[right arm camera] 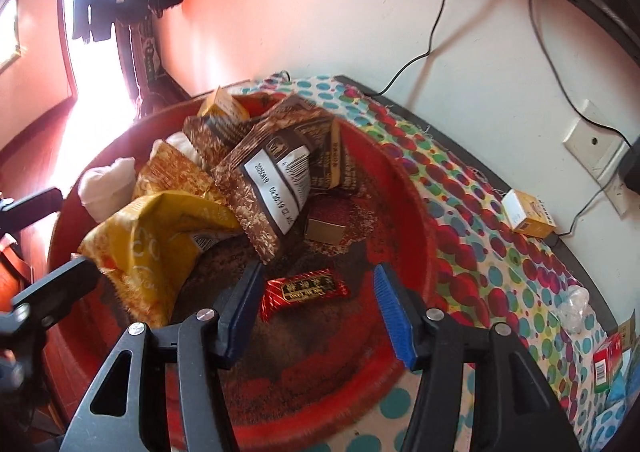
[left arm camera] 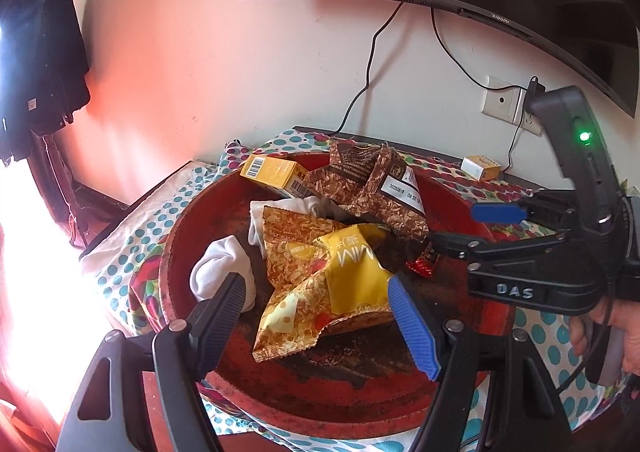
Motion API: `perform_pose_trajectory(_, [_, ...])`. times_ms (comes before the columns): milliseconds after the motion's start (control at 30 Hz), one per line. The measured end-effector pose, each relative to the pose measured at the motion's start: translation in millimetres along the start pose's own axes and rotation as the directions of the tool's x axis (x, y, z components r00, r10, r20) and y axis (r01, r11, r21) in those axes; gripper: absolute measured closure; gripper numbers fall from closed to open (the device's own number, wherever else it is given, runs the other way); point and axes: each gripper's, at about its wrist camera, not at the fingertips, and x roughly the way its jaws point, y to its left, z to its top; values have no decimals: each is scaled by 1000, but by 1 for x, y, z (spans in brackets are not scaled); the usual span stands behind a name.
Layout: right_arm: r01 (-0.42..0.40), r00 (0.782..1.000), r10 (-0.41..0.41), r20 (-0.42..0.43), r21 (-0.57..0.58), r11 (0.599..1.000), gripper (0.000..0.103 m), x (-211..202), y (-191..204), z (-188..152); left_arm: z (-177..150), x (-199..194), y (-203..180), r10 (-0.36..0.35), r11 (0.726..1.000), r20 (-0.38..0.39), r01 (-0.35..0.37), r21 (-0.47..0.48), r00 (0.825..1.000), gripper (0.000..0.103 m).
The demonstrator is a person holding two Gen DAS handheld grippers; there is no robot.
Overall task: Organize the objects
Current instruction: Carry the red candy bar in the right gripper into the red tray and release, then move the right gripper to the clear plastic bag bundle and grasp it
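over the red tray (right arm camera: 404, 188), the right gripper (right arm camera: 316, 312) stands half open, empty, straddling a red candy bar (right arm camera: 304, 289) lying there; the left gripper (left arm camera: 316, 300) gapes wide, holding nothing, framing a yellow snack bag (left arm camera: 352, 272) as if ready to grab it

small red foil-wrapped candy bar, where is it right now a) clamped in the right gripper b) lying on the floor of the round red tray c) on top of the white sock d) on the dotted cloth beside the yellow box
b: the small red foil-wrapped candy bar lies on the worn floor of the round red tray, between the right gripper's open, untouching jaws.
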Motion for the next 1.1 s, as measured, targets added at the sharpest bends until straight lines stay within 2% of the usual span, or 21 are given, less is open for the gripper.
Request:
perform_pose_trajectory(167, [57, 997, -58, 46, 38, 998, 43, -33, -35, -16, 0, 0, -2, 2, 1000, 0, -2, 10, 1000, 27])
perform_pose_trajectory(300, [138, 989, -143, 27, 140, 980, 43, -45, -94, -42, -1, -1, -4, 3, 1000, 1, -3, 14, 1000, 27])
perform_pose_trajectory(400, [196, 979, -202, -3, 254, 947, 43, -53, -147, -66, -1, -1, -4, 3, 1000, 0, -3, 16, 1000, 27])
perform_pose_trajectory(567, [284, 957, -286, -53, 373, 883, 43, -52, -221, -100, -2, 0, -7, 3, 1000, 0, -3, 24, 1000, 27])
perform_pose_trajectory(733, [302, 950, -305, -70, 450, 840, 42, -31, -269, -104, -4, 1, -11, 9, 999, -4, -9, 40, 1000, 27])
perform_pose_trajectory(833, [307, 948, -307, -80, 470, 827, 35, -8, -281, -95, -3, 0, -11, 7, 999, 5, -8, 37, 1000, 27])
perform_pose_trajectory(967, [335, 940, -322, -113, 479, 811, 34, 27, -290, -80, -3, 0, -13, 0, 999, 10, -1, 38, 1000, 27])
perform_pose_trajectory(1067, [374, 926, -348, -146, 474, 797, 34, 48, -297, -74, -5, 1, -17, 12, 998, 7, -12, 62, 1000, 27])
perform_pose_trajectory(1100, [369, 928, -340, -151, 482, 795, 34, 54, -300, -73, -6, 2, -19, 18, 997, 7, -18, 75, 1000, 27])
